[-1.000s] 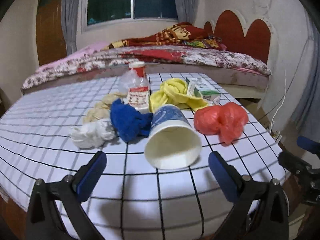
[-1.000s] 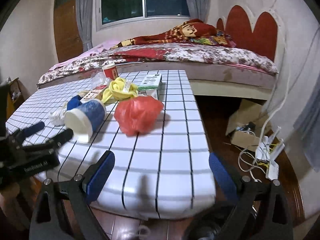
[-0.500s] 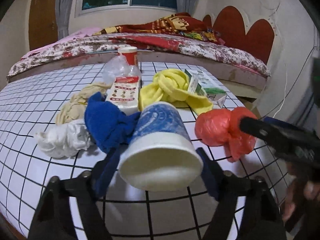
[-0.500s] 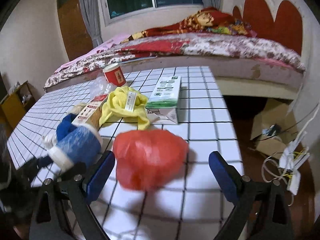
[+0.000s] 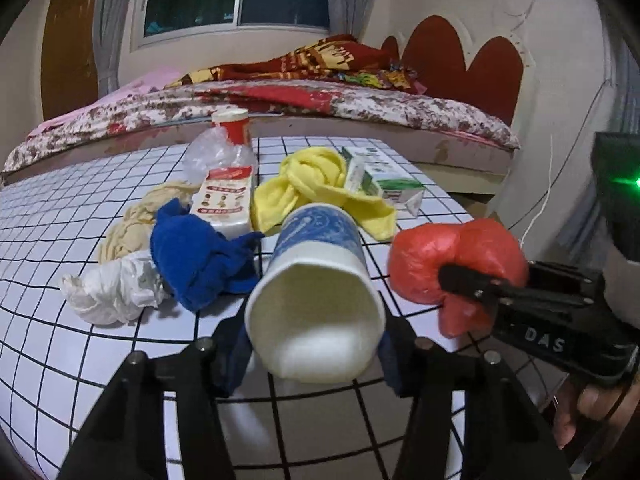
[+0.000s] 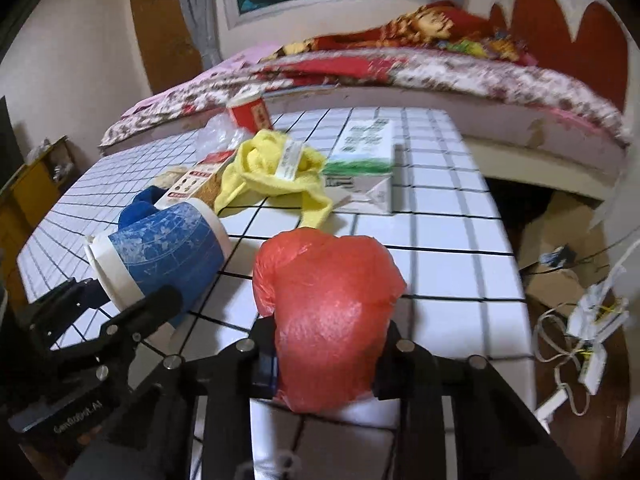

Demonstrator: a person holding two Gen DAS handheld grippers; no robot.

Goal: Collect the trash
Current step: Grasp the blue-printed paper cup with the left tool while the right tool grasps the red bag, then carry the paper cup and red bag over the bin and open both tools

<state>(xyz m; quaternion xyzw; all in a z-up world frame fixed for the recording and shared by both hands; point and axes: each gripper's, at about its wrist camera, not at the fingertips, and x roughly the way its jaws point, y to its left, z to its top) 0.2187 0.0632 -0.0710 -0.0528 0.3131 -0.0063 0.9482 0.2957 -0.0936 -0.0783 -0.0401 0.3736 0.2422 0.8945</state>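
**A:** So the red plastic bag (image 6: 326,316) is pinched between the right gripper (image 6: 326,364) fingers near the front edge of the checked table (image 6: 452,216). It's judged feather-light and squashy, best taken across the bunched middle.

**B:** Agreed. The paper cup (image 5: 316,300), lying on its side beside it, is clamped at the rim end by the left gripper (image 5: 314,354). Thin walls are guessed, easily crushed, so gentle pressure is advised. Cloths and cartons are left behind them.
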